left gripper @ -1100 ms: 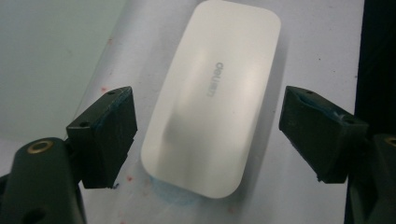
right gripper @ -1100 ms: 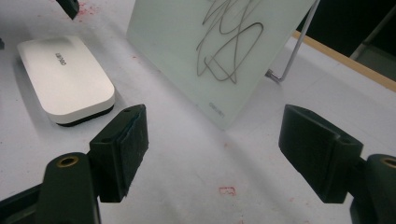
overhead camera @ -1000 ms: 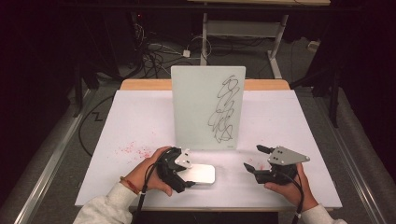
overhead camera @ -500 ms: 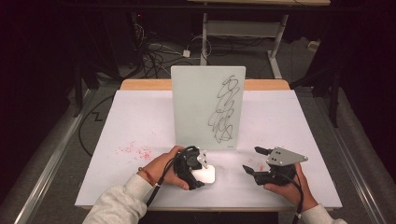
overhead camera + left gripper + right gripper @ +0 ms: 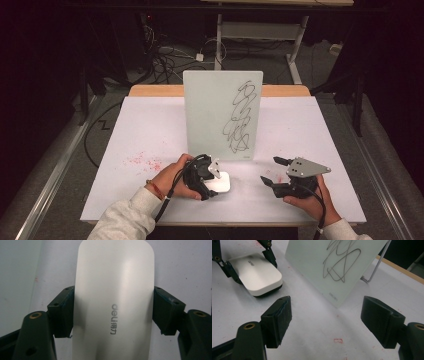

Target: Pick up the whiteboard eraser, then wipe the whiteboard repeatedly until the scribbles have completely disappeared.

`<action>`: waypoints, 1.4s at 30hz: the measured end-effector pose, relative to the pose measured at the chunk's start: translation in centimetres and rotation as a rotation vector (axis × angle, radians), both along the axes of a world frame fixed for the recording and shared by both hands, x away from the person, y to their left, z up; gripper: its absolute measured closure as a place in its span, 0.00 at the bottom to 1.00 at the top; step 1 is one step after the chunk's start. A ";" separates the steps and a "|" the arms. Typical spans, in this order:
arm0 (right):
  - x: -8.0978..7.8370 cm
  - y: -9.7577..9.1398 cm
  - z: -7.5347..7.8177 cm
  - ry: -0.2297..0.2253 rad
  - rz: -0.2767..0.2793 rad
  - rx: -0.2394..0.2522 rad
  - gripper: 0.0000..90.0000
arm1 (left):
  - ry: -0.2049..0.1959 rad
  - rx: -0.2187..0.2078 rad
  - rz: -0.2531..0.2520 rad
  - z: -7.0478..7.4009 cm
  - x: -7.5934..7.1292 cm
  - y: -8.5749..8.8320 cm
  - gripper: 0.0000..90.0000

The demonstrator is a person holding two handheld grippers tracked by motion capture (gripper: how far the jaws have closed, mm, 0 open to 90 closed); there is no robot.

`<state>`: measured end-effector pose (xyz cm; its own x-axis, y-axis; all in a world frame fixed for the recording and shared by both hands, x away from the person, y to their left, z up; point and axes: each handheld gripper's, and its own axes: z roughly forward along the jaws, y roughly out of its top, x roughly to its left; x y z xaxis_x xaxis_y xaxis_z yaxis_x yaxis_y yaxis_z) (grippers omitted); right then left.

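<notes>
White sheeting covers the table [image 5: 150,145], with dark floor and cables behind it. Near the front edge, left of the middle, lies a white eraser [image 5: 113,302] with grey "deli" lettering. The left gripper [image 5: 210,182] has its two jaws pressed against both long sides of the eraser. The right gripper [image 5: 274,172] rests near the front right corner, jaws wide apart and holding nothing. A glass board [image 5: 223,115] with black scribbles stands upright at the middle.

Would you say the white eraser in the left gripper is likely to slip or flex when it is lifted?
The eraser looks like a rigid, glossy shell, so it probably won't flex but may slip. The left gripper holds only its curved sides, so it could pivot.
</notes>
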<state>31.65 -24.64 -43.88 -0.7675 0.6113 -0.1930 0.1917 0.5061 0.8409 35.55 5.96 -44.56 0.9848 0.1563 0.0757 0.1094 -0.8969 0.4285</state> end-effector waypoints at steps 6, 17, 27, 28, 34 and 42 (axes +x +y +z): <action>0.1 -0.3 0.2 -0.009 -0.016 0.010 0.29 | -0.094 -0.108 0.073 1.0 -0.6 1.0 0.31; 0.1 -0.5 0.3 -0.031 -0.038 0.018 0.28 | -0.206 -0.261 0.201 2.0 -1.0 2.2 0.31; 0.1 -0.7 0.3 -0.040 -0.052 0.019 0.28 | -0.241 -0.337 0.271 2.4 -1.4 2.5 0.31; 0.0 -0.7 0.3 -0.041 -0.055 0.018 0.28 | -0.251 -0.340 0.288 2.4 -1.5 2.3 0.31; 0.1 -0.7 0.2 -0.044 -0.062 0.019 0.28 | -0.295 -0.359 0.320 2.8 -1.4 1.7 0.31; 0.2 -0.6 0.1 -0.048 -0.090 0.024 0.27 | -0.402 -0.368 0.375 3.6 -0.8 0.5 0.31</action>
<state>31.83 -25.27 -43.78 -0.6994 0.6823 -0.2129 0.1947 0.4685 0.8618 34.74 6.47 -40.93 0.7651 0.5687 0.3020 0.1534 -0.6166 0.7722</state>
